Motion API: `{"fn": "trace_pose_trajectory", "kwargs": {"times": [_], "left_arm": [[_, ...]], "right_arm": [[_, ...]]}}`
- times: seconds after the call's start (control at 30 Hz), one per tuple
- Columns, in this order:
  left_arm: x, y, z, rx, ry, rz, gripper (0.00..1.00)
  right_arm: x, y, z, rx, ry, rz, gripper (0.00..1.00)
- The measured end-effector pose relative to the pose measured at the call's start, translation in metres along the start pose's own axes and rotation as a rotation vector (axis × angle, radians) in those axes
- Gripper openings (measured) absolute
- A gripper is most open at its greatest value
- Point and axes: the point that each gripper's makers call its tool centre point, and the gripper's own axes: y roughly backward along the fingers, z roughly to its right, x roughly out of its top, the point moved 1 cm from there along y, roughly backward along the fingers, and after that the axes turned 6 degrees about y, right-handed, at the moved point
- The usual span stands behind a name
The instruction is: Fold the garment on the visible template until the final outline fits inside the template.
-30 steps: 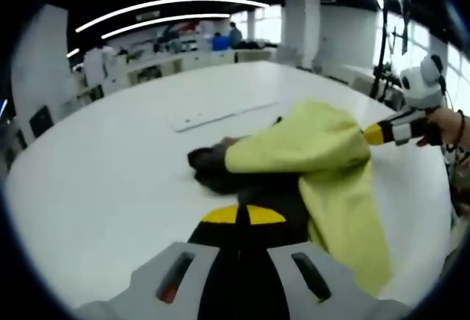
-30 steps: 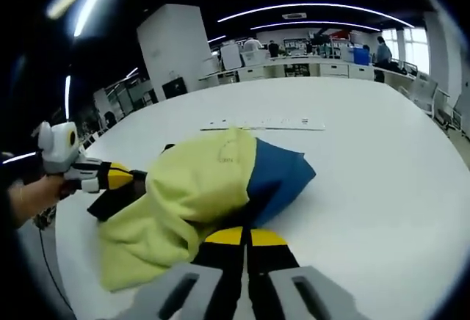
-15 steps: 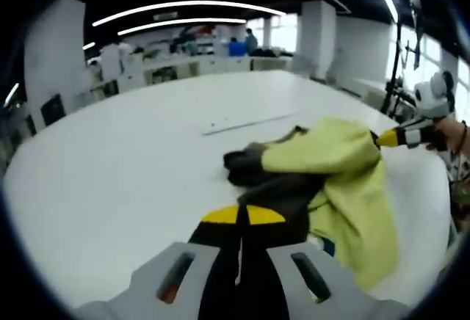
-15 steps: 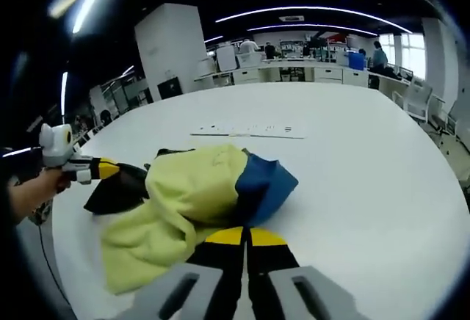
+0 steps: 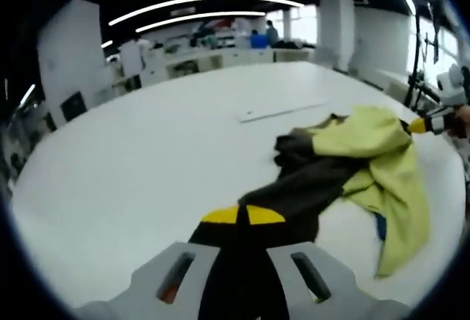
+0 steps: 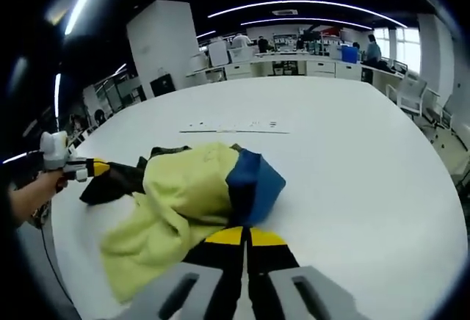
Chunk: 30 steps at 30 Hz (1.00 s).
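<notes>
Yellow, dark and blue garment (image 6: pixel 194 202) lies bunched on the white bench (image 5: pixel 147 158), stretched between both tools: left hand-held gripper (image 5: pixel 236 216) and right hand-held gripper (image 6: pixel 236 236) each pinch an edge, probably to spread it.

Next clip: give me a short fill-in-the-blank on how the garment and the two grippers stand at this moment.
1. The left gripper is shut on the garment's ____ coloured part.
2. In the right gripper view, the panel of the garment nearest the right gripper is ____.
3. The garment lies bunched on a ____ table.
4. The flat template lies ____ the garment, not under it.

Missing words: dark; blue; white; beyond
</notes>
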Motion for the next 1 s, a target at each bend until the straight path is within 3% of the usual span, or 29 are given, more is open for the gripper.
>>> {"fn": "trace_pose_trajectory", "kwargs": {"times": [0.53, 1.0], "left_arm": [[0.0, -0.007, -0.043, 0.123, -0.034, -0.036, 0.0], [0.002, -0.006, -0.063, 0.17, -0.043, -0.056, 0.0]], "right_arm": [[-0.007, 0.009, 0.034, -0.055, -0.032, -0.034, 0.0], [-0.003, 0.012, 0.059, -0.095, -0.019, -0.047, 0.0]]}}
